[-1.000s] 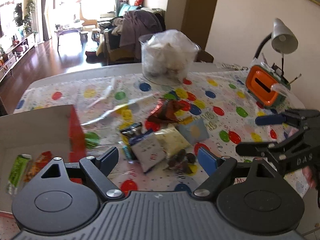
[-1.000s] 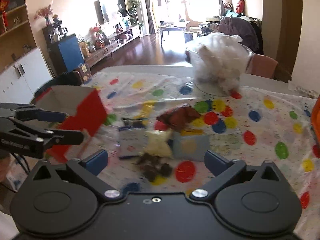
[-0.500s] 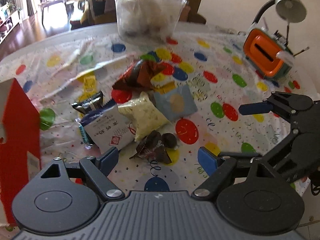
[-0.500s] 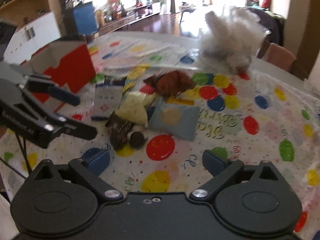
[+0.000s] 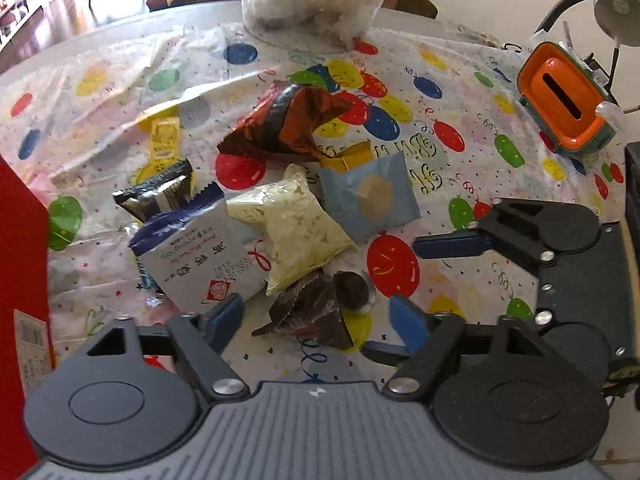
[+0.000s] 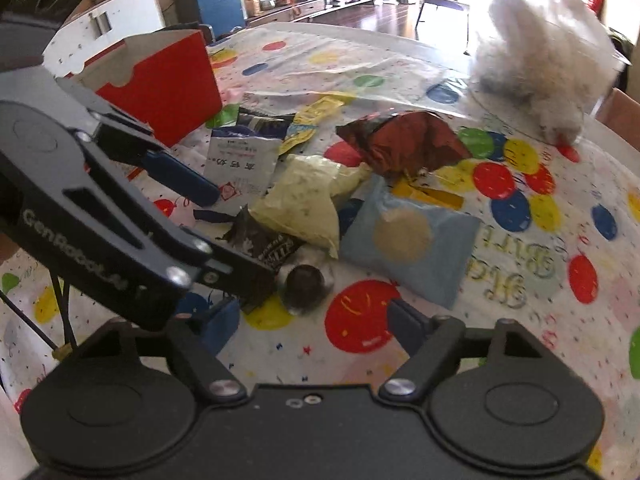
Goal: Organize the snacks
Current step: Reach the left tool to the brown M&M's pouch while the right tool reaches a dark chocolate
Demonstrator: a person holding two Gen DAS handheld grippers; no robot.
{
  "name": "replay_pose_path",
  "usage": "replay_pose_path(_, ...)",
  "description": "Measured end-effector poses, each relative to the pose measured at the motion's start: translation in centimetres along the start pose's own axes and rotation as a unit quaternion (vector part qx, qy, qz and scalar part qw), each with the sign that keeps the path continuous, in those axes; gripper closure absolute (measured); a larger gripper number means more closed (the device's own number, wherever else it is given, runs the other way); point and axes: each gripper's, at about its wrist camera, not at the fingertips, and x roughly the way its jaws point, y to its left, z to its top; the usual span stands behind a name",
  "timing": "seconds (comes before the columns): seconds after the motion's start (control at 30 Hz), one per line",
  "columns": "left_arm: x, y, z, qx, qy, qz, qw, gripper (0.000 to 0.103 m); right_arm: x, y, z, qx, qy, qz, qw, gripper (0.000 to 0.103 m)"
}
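Spread left tongs point(image 5: 316, 318) astride dark wrapper point(image 5: 310, 310).

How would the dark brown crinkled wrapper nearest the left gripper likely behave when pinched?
The dark brown wrapper looks thin and creased, so probably floppy and light. Its foil sheen suggests it may slip. The round chocolate beside it could roll if nudged.
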Motion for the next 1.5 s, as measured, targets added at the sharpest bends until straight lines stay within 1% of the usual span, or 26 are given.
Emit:
replay_pose_path(0.03,0.2,0.0,0.1,0.001,0.004,-0.001,1.0000,0.033,0.3,0.0,0.1,-0.003,0.001,0.002,1.000,0.028)
replay_pose_path(0.1,0.6,0.0,0.2,0.002,0.009,-0.003,1.0000,0.033,0.8,-0.1,0.3,-0.002,0.003,0.007,1.000,0.031)
replay_pose_path(0.13,0.8,0.1,0.3,0.000,0.012,-0.007,0.9999,0.036,0.9,-0.1,0.4,-0.003,0.003,0.011,1.000,0.034)
replay_pose_path(0.17,1.0,0.2,0.4,-0.004,0.018,-0.011,0.9998,0.043,1.0,-0.1,0.5,-0.004,0.003,0.013,1.000,0.035)
replay_pose_path(0.23,1.6,0.6,0.5,-0.014,0.030,-0.012,0.9994,0.045,1.4,-0.1,0.7,-0.007,0.003,0.017,1.000,0.041)
replay_pose_path(0.3,1.9,0.9,0.5,-0.021,0.035,-0.008,0.9991,0.046,1.6,-0.2,0.8,-0.006,0.002,0.026,1.000,0.043)
replay_pose_path(0.4,2.2,1.7,0.6,-0.040,0.041,-0.013,0.9983,0.048,1.7,-0.2,0.8,-0.012,-0.001,0.034,0.999,0.044)
replay_pose_path(0.43,2.3,2.0,0.6,-0.046,0.042,-0.016,0.9979,0.050,1.7,-0.2,0.8,-0.014,-0.002,0.036,0.999,0.044)
replay_pose_path(0.53,2.2,2.7,0.7,-0.056,0.044,-0.017,0.9973,0.062,1.7,-0.3,0.8,-0.015,-0.005,0.042,0.999,0.045)
replay_pose_path(0.57,2.1,2.9,0.7,-0.057,0.044,-0.020,0.9972,0.065,1.7,-0.4,0.8,-0.015,-0.006,0.046,0.999,0.045)
replay_pose_path(0.73,1.1,3.7,0.1,-0.068,0.035,-0.026,0.9967,0.072,1.8,-0.1,1.0,-0.021,-0.006,0.053,0.998,0.047)
replay_pose_path(0.87,0.1,3.9,-0.5,-0.066,0.025,-0.029,0.9971,0.079,2.0,0.7,1.1,-0.044,-0.005,0.044,0.998,0.048)
replay_pose_path(0.97,-0.3,4.3,-1.2,-0.072,0.021,-0.027,0.9968,0.080,2.1,0.9,1.2,-0.048,-0.007,0.039,0.998,0.052)
replay_pose_path(1.03,-0.6,4.7,-1.7,-0.076,0.019,-0.027,0.9966,0.080,2.2,1.0,1.3,-0.046,-0.008,0.029,0.998,0.062)
replay_pose_path(1.17,-1.1,5.0,-2.3,-0.081,0.014,-0.024,0.9964,0.081,2.3,1.1,1.6,-0.037,-0.008,0.013,0.999,0.075)
replay_pose_path(1.27,-1.4,5.2,-2.7,-0.087,0.013,-0.023,0.9959,0.082,2.2,1.4,1.4,-0.026,-0.005,0.007,1.000,0.076)
replay_pose_path(1.4,-2.1,5.2,-3.2,-0.082,0.009,-0.025,0.9963,0.083,1.4,2.0,0.9,-0.012,-0.012,0.001,1.000,0.080)
replay_pose_path(1.43,-2.3,5.2,-3.3,-0.082,0.007,-0.027,0.9963,0.085,1.1,2.2,0.8,-0.007,-0.014,-0.002,1.000,0.081)
replay_pose_path(1.5,-2.8,5.3,-3.5,-0.081,0.003,-0.032,0.9962,0.092,0.4,2.5,0.6,0.003,-0.017,-0.006,1.000,0.084)
